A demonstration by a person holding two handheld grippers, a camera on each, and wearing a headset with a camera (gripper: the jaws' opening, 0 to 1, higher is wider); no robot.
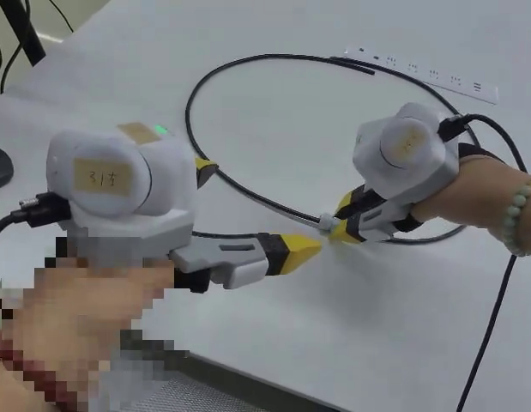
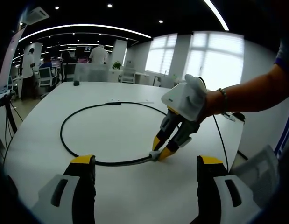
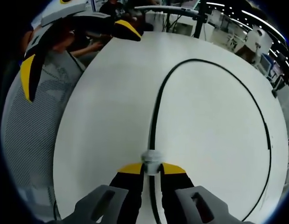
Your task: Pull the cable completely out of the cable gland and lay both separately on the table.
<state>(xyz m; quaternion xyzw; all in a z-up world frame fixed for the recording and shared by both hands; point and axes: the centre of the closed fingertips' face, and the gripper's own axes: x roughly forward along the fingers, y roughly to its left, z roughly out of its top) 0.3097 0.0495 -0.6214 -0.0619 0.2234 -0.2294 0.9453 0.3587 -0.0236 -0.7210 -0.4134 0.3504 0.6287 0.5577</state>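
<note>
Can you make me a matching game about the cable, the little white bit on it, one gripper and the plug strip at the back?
Things:
1. cable
2. cable gland
3. left gripper
4. power strip

Clues:
A. jaws wide open, holding nothing
B. black, lying in a big loop on the table
C. white and long, near the far edge of the table
D. small and white, pinched by the right gripper

Pairs: 1-B, 2-D, 3-A, 4-C

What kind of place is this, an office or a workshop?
Probably an open-plan office or lab: a big white table, desks with chairs and people behind it, tall windows, ceiling light strips. The right tool pinches a cable gland there.
</note>
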